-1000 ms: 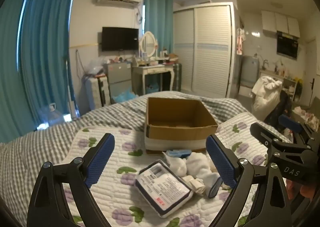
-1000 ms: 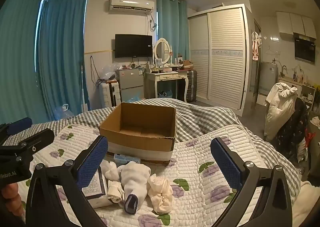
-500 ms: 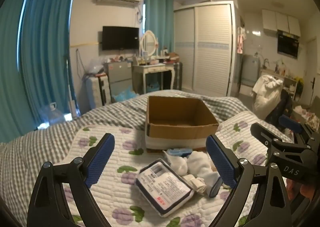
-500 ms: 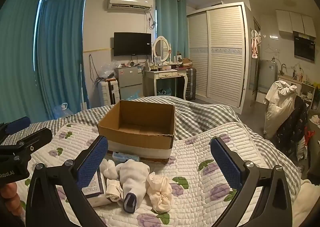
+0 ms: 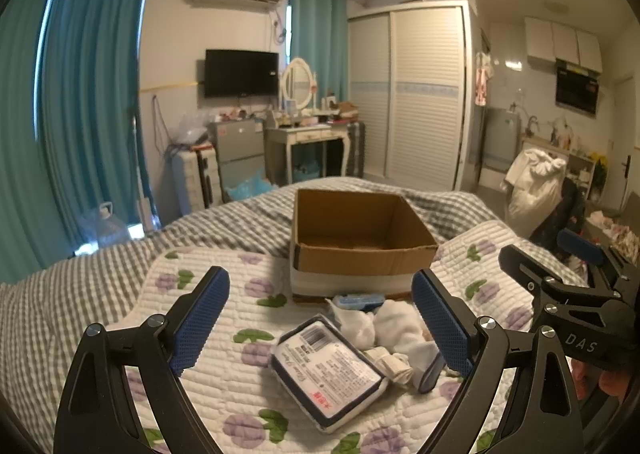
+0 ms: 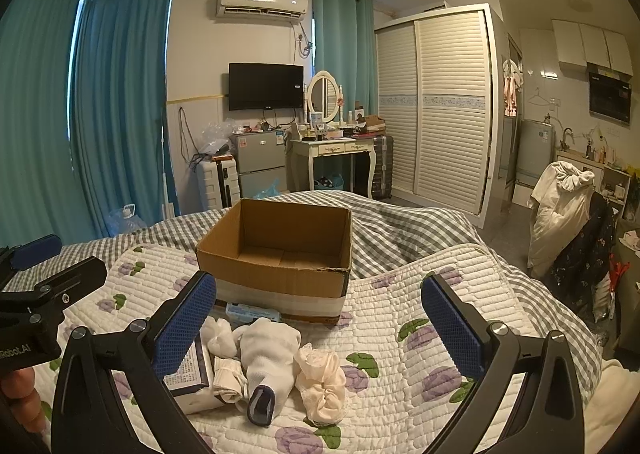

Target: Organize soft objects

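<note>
An open, empty cardboard box (image 5: 360,238) (image 6: 280,250) stands on the quilted bed. In front of it lies a pile of soft things: a white sock with a dark toe (image 6: 266,362) (image 5: 404,334), a cream lace bundle (image 6: 322,378), a small white bundle (image 6: 218,336) and a wrapped tissue pack (image 5: 326,370) (image 6: 192,378). A small blue packet (image 6: 250,311) (image 5: 356,300) lies against the box. My left gripper (image 5: 320,318) is open and empty above the pack. My right gripper (image 6: 318,318) is open and empty above the pile.
The flowered quilt (image 6: 400,318) lies over a grey checked blanket (image 5: 80,294). Behind the bed are a dressing table (image 6: 334,152), a small fridge (image 6: 260,164), suitcases and a wardrobe (image 6: 436,106). A chair with clothes (image 6: 568,222) stands to the right.
Both grippers stay open and nearly still. The right wrist view has drifted slightly, so the box and pile sit a little lower and nearer.
</note>
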Action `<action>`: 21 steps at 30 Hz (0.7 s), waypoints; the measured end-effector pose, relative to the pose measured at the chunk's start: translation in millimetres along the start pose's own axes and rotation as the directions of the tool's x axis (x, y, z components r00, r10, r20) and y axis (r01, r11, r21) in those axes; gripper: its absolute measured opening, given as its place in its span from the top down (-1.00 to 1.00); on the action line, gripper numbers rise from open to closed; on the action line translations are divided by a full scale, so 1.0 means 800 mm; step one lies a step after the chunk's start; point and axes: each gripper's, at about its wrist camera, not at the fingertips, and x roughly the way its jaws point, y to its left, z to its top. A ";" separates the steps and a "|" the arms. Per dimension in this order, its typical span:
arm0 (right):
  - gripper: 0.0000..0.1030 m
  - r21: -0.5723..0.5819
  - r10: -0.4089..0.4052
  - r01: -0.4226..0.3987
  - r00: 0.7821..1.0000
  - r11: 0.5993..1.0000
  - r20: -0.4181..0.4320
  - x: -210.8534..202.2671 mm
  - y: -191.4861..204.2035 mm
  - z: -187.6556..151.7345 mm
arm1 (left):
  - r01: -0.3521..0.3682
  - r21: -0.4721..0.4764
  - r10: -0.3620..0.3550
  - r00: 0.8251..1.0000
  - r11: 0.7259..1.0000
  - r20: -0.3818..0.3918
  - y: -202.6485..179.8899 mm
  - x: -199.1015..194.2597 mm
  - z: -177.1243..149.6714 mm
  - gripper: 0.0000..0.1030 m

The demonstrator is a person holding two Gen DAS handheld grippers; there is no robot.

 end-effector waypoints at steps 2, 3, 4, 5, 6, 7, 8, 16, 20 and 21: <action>-1.00 0.001 0.000 0.000 1.000 1.000 0.000 0.000 0.000 0.000 | -0.001 -0.002 0.001 1.000 1.000 -0.002 0.000 0.001 0.000 -0.84; -1.00 0.001 0.000 0.000 1.000 1.000 0.000 0.000 0.000 0.000 | 0.000 -0.002 0.000 1.000 1.000 -0.001 0.000 0.000 0.000 -0.84; -1.00 0.002 0.000 0.000 1.000 1.000 0.000 0.000 0.000 -0.001 | 0.000 -0.001 0.000 1.000 1.000 -0.001 0.001 0.001 0.000 -0.84; -1.00 0.001 -0.001 0.001 1.000 1.000 -0.001 0.001 0.001 0.000 | 0.000 -0.001 0.000 1.000 1.000 -0.001 0.001 0.001 0.000 -0.84; -1.00 0.001 -0.001 0.001 1.000 1.000 -0.001 0.001 0.001 0.000 | 0.000 -0.001 0.000 1.000 1.000 -0.001 0.001 0.001 0.000 -0.84; -1.00 0.000 0.000 0.000 1.000 1.000 -0.002 0.001 0.001 0.000 | 0.001 -0.002 -0.001 1.000 1.000 -0.001 0.001 0.001 0.000 -0.84; -1.00 0.000 0.000 0.000 1.000 1.000 -0.001 0.001 0.001 0.000 | 0.000 -0.002 0.000 1.000 1.000 -0.002 0.001 0.001 0.001 -0.84; -1.00 0.000 0.000 0.000 1.000 1.000 -0.003 0.001 0.001 -0.001 | 0.000 -0.003 0.000 1.000 1.000 -0.004 0.002 0.001 0.000 -0.84; -1.00 0.007 0.006 -0.006 1.000 1.000 -0.010 0.002 0.001 -0.001 | -0.006 -0.004 0.006 1.000 1.000 -0.008 0.001 -0.001 0.000 -0.84; -1.00 0.008 0.008 -0.008 1.000 1.000 -0.010 0.002 0.001 -0.002 | -0.004 -0.005 0.004 1.000 1.000 -0.009 0.001 -0.001 -0.001 -0.84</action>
